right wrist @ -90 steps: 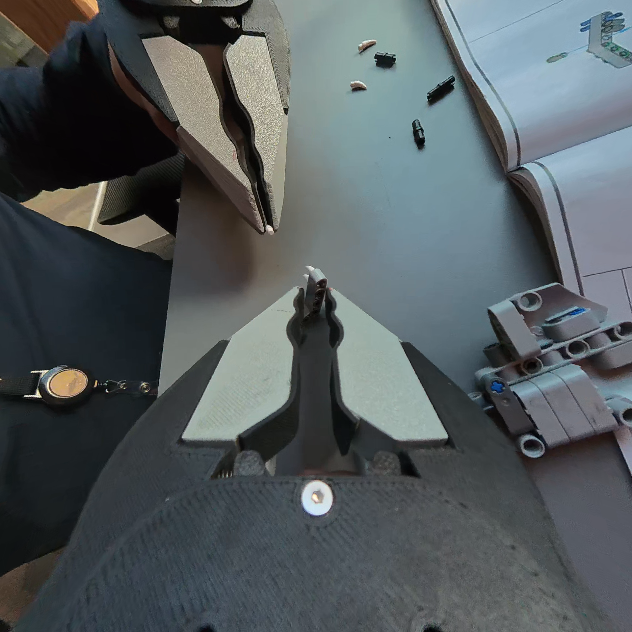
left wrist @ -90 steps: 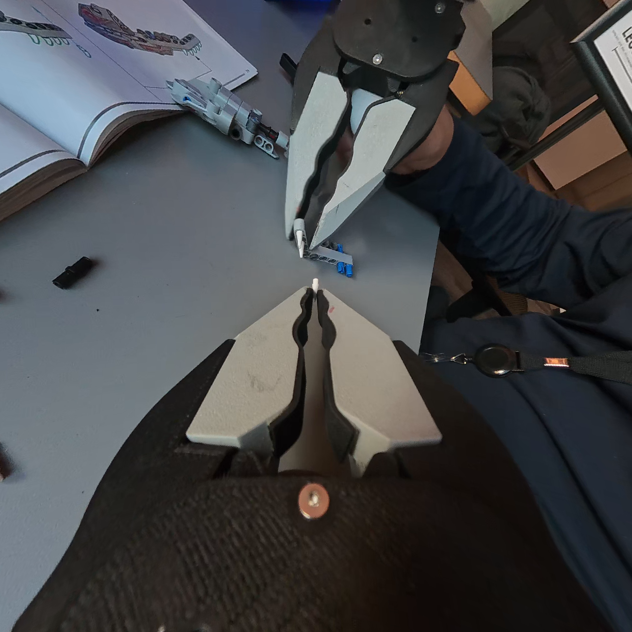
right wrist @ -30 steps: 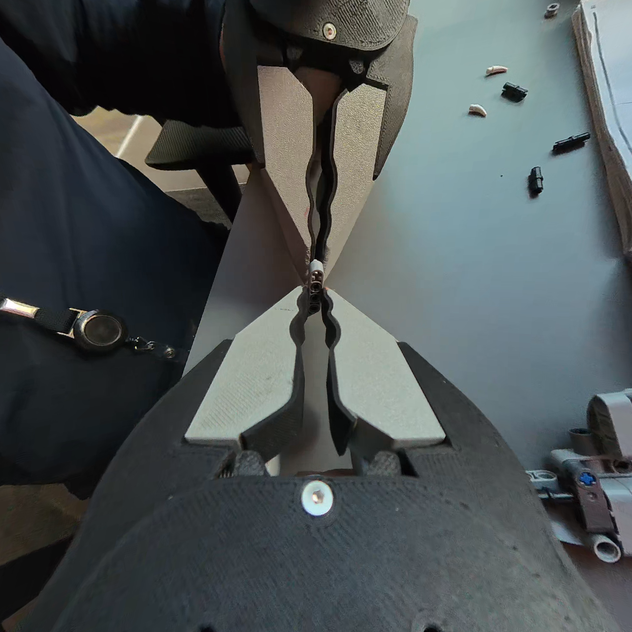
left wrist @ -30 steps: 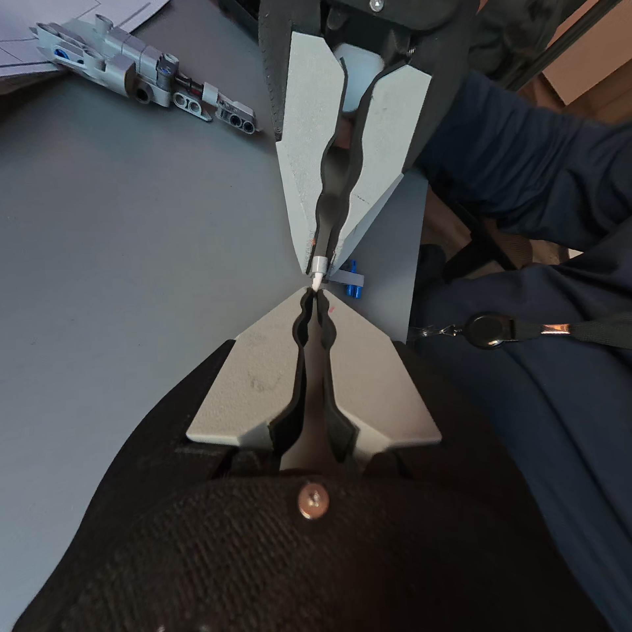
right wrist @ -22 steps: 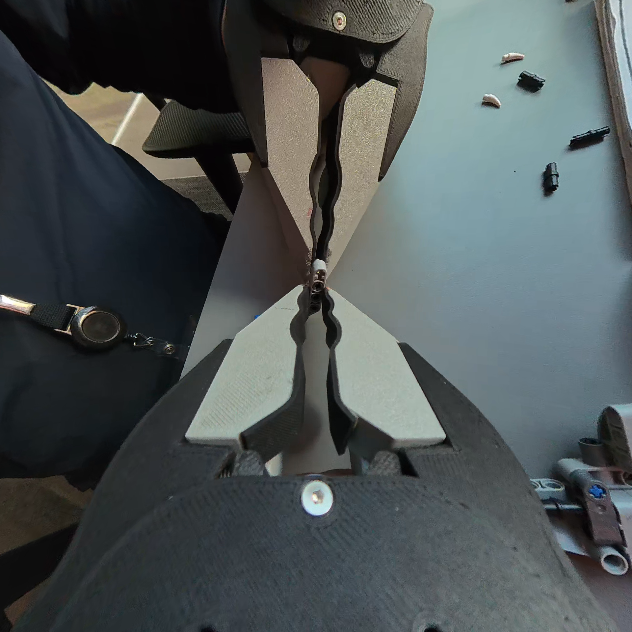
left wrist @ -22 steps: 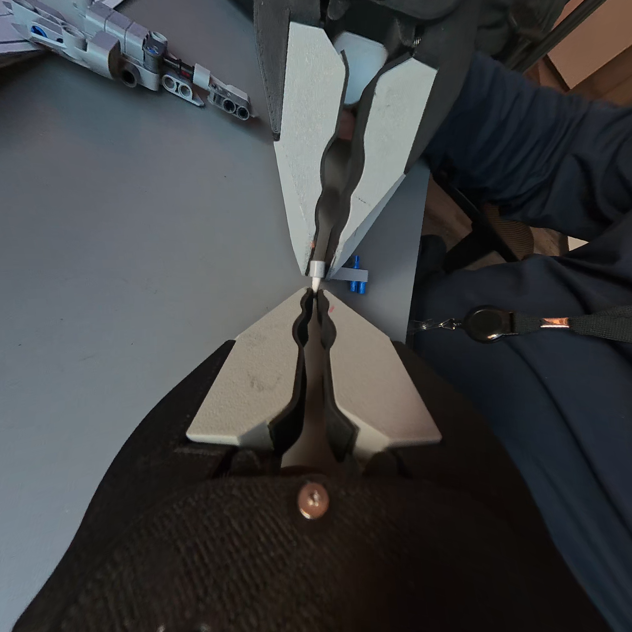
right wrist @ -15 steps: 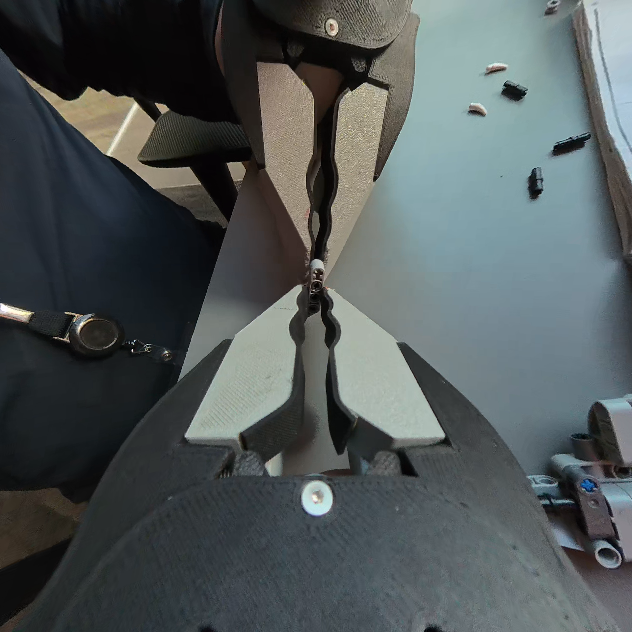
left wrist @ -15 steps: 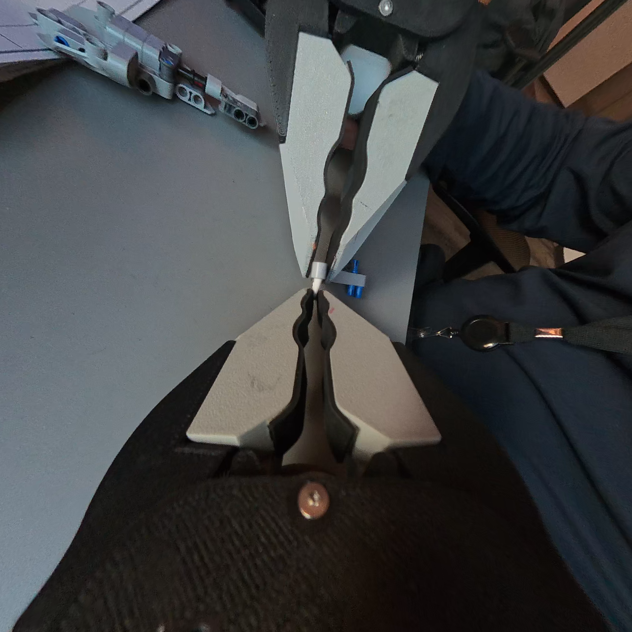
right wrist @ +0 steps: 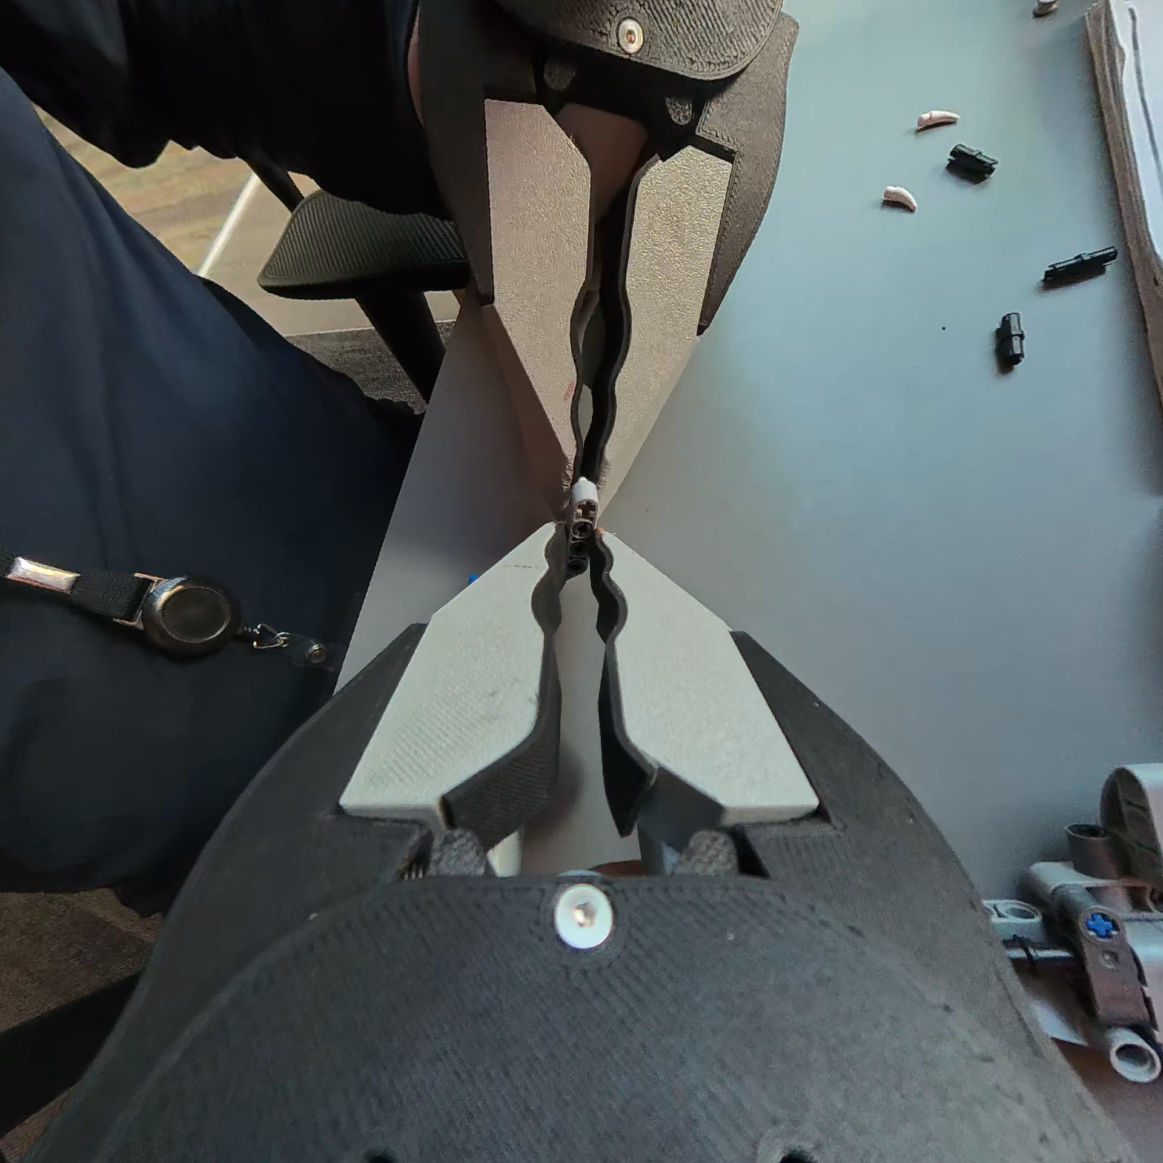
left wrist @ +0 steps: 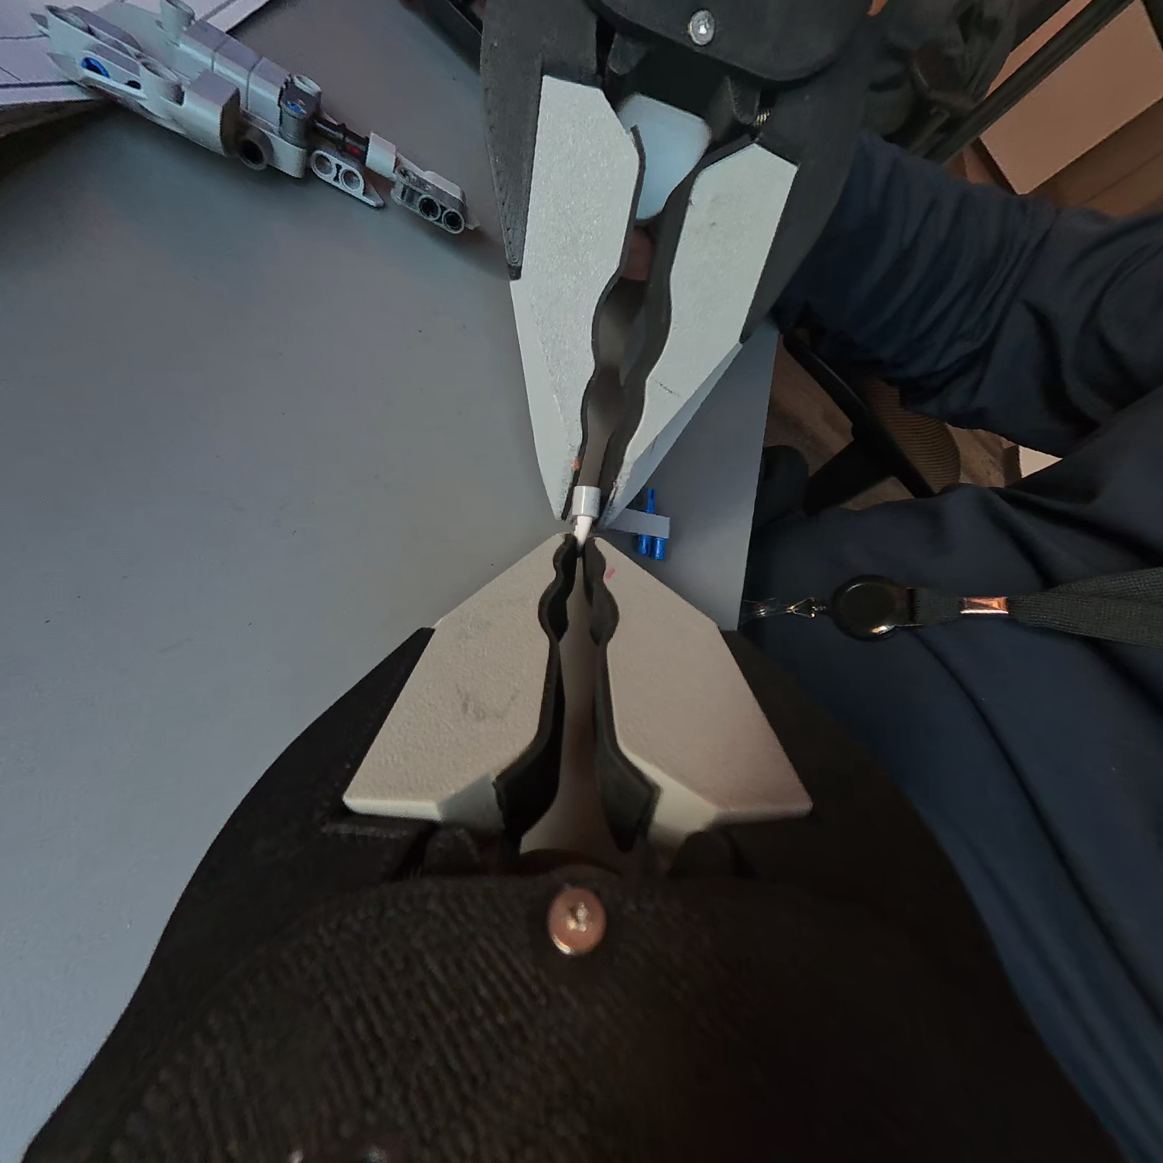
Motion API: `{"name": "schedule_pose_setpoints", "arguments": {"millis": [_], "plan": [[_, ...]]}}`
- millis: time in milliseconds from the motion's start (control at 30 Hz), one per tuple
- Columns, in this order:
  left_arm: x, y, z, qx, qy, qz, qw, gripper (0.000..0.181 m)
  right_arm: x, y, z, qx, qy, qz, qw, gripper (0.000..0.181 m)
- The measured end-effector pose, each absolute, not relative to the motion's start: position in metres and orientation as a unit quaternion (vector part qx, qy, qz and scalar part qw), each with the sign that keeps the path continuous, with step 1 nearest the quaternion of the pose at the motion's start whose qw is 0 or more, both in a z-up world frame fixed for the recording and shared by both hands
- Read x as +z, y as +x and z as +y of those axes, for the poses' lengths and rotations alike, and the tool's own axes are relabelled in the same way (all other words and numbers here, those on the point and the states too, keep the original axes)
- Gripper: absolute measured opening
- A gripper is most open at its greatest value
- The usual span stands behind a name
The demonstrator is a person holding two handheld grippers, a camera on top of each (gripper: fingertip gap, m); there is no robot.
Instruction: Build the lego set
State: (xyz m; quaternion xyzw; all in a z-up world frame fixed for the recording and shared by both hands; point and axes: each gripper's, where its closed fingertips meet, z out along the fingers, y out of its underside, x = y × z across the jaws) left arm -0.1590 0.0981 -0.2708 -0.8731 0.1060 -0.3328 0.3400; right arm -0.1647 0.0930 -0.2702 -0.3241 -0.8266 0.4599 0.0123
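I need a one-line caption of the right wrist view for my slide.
Right gripper holding a grey connector meets the left gripper presenting a white tooth piece above the grey table.

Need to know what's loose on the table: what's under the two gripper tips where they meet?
A small grey beam with blue pins lies on the grey table just beyond the tips. The right gripper covers part of it.

Grey table [left wrist: 252,440]: partly built model [left wrist: 207,94], black pins [right wrist: 1009,338], perhaps teeth [right wrist: 898,197].
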Motion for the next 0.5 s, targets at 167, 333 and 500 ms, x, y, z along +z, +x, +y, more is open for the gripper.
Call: {"name": "schedule_pose_setpoints", "arguments": {"millis": [167,333,500], "plan": [[-0.2711,-0.1575,0.0982,-0.332,-0.874,0.110,0.339,0.000,-0.2714,-0.1636,0.0920,0.456,-0.321,-0.830,0.009,0.005],[-0.2712,-0.1597,0.1008,-0.330,-0.874,0.099,0.343,0.000,-0.2703,-0.1663,0.0946,0.464,-0.336,-0.820,-0.004,0.005],[-0.2677,-0.1600,0.1043,-0.347,-0.865,0.085,0.352,0.000,-0.2650,-0.1675,0.0981,0.493,-0.359,-0.791,-0.044,0.006]]}}
